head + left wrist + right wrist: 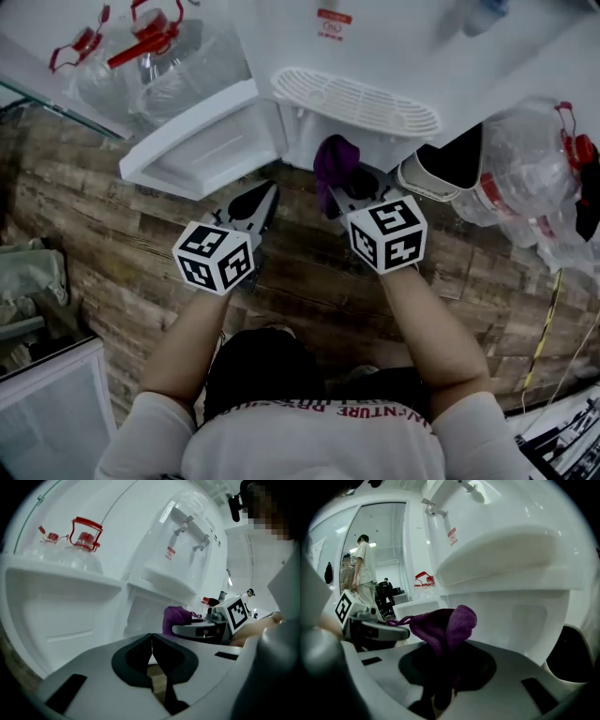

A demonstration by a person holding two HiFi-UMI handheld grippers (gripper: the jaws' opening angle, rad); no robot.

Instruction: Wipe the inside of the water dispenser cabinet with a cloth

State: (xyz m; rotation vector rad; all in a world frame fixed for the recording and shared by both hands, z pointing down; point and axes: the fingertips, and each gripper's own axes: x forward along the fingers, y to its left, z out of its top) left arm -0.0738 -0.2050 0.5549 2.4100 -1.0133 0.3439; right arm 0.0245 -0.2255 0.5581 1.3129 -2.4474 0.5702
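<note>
A white water dispenser (375, 56) stands ahead with its lower cabinet door (202, 145) swung open to the left. My right gripper (339, 187) is shut on a purple cloth (334, 161) just in front of the cabinet opening (525, 620); the cloth (445, 627) bunches up above the jaws in the right gripper view. My left gripper (255, 204) hovers over the wooden floor below the open door, jaws shut with nothing between them (151, 652). The cloth (176, 618) and the right gripper show to the right in the left gripper view.
The drip tray grille (356, 98) juts out above the cabinet. Empty water jugs with red caps (150, 56) stand at left, more jugs (534, 178) at right. A white bin with a black inside (450, 164) sits right of the dispenser. People (361, 569) stand in the background.
</note>
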